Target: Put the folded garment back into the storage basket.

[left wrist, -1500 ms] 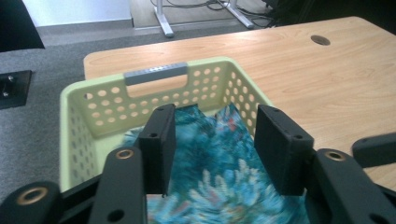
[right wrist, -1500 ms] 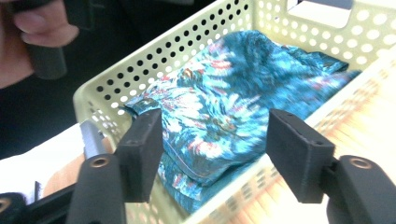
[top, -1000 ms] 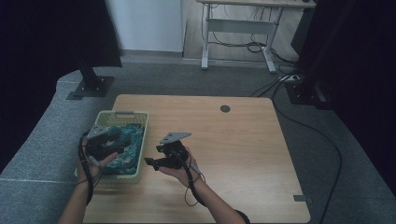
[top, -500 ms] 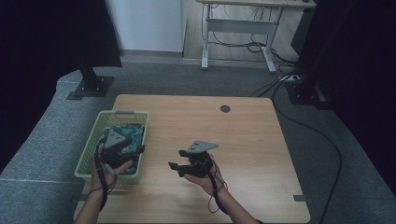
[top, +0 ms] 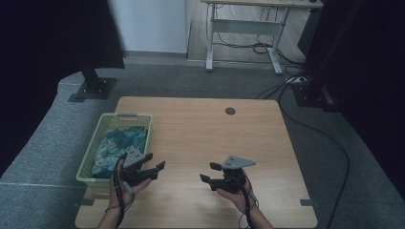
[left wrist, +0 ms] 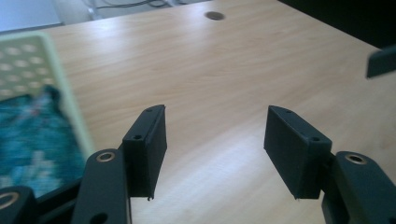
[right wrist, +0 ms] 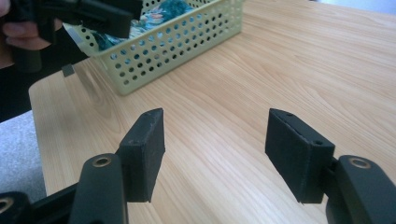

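Note:
A pale green perforated basket (top: 125, 117) stands on the left of the wooden table (top: 200, 138) and holds a teal patterned cloth (top: 119, 145). My left gripper (top: 155, 162) hovers just right of the basket's near corner, open and empty; its own view shows the jaws spread (left wrist: 217, 112) over bare wood, with the basket rim (left wrist: 70, 107) and the cloth (left wrist: 28, 135) at left. My right gripper (top: 209, 172) is open over the near middle of the table and points left. Between its jaws (right wrist: 217, 114) there is nothing, and beyond them are the basket (right wrist: 187, 42) and the left gripper (right wrist: 88, 16).
A round dark grommet (top: 230, 111) sits in the table's far side. Beyond the table are a desk frame (top: 239, 33) with cables, a black stand base (top: 93, 88) at the left and another (top: 313, 95) at the right. A cable (top: 329, 143) runs along the floor.
The left gripper has come away from over the basket, to the right and toward the person. The right gripper has also moved right and nearer the table's front edge.

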